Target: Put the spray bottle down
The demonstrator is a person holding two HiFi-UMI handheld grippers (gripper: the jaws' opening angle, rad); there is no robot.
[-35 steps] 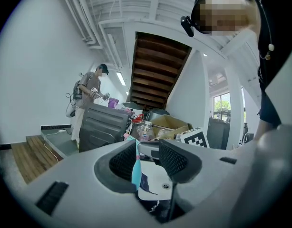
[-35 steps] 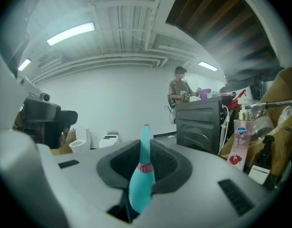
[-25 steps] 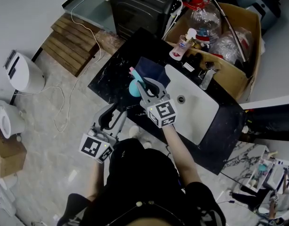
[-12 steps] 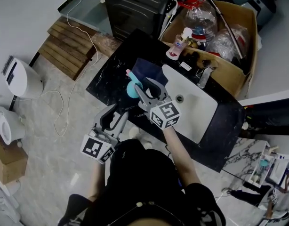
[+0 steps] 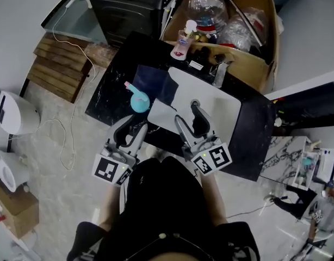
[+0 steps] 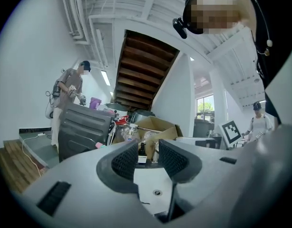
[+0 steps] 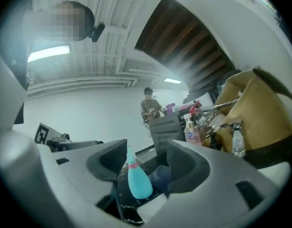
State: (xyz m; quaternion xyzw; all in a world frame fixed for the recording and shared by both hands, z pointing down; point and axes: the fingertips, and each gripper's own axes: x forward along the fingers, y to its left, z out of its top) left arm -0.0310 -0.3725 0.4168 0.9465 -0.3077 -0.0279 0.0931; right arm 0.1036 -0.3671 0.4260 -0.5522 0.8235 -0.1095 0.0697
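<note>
The right claw [image 5: 190,119] has pulled back from the spray bottle [image 5: 138,100], which it was closed around a second ago. It now hangs over the near part of the white sink [image 5: 221,110], well apart from the bottle. Its jaws are opening and stand wide, with nothing between them and nothing touched. In the right gripper view the claw [image 7: 146,158] looks past its own pads at the bottle [image 7: 139,183] farther off. The bottle stands upright and free on the black table [image 5: 110,99], teal with a pink collar, just beside a dark blue cloth [image 5: 152,80] and near the sink's left corner. Whether it touches the cloth cannot be told.

The left claw [image 5: 130,131] has shifted only a little and hovers at the table's near edge. In the left gripper view its jaws [image 6: 148,158] are parted by a modest gap, holding nothing, with the sink [image 6: 148,182] and its drain [image 6: 157,192] below them.

At the back of the table stand a tap [image 5: 220,73] and a small pink bottle with a pump [image 5: 181,43]. Behind them is a cardboard box [image 5: 254,67] with a large clear jug [image 5: 202,7] inside. A dark cabinet [image 5: 126,4] stands to the left of the box, and wooden steps [image 5: 58,69] and a white cable [image 5: 61,126] lie on the pale floor. A person [image 7: 149,103] stands in the background of the right gripper view.
</note>
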